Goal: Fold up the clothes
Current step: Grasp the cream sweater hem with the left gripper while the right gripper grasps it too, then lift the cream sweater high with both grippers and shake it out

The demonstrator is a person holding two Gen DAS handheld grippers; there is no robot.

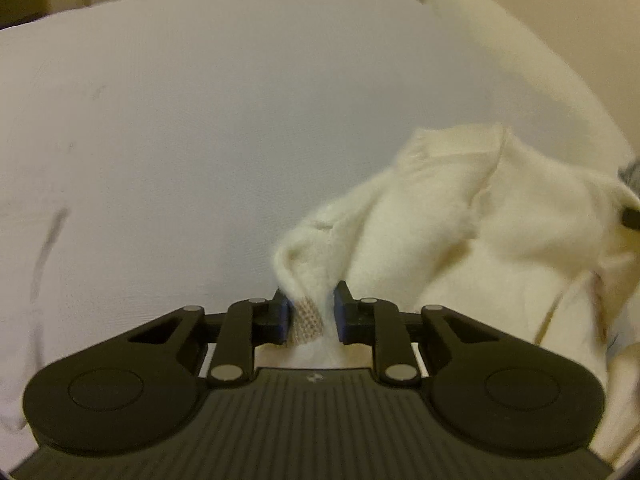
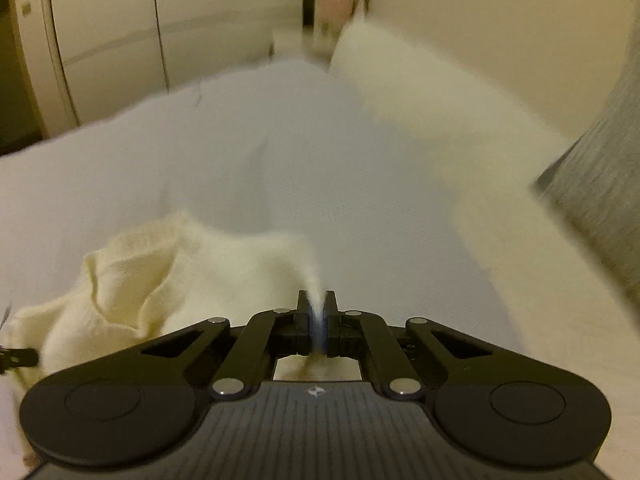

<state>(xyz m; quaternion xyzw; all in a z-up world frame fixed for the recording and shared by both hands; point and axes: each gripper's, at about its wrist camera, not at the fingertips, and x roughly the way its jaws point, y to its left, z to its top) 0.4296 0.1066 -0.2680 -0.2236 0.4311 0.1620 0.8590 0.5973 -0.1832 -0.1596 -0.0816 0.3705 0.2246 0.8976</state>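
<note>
A cream knitted sweater (image 1: 480, 248) lies bunched on a white bed sheet (image 1: 200, 140). One sleeve (image 1: 500, 60) stretches away to the upper right. My left gripper (image 1: 311, 312) is shut on a fold of the sweater's edge, and a ribbed strip of knit shows between its blue pads. In the right wrist view the sweater (image 2: 160, 276) is heaped at the lower left. My right gripper (image 2: 317, 312) is shut on a thin ridge of it, with the jaws nearly together. The cloth rises into both grips. The long sleeve (image 2: 420, 92) runs off to the far right, blurred.
The white sheet (image 2: 280, 160) covers the bed in front of both grippers. A grey cloth (image 2: 600, 184) hangs at the right edge. Pale cupboard doors (image 2: 120, 32) stand behind the bed on the left. A dark part (image 2: 16, 356) shows at the left edge.
</note>
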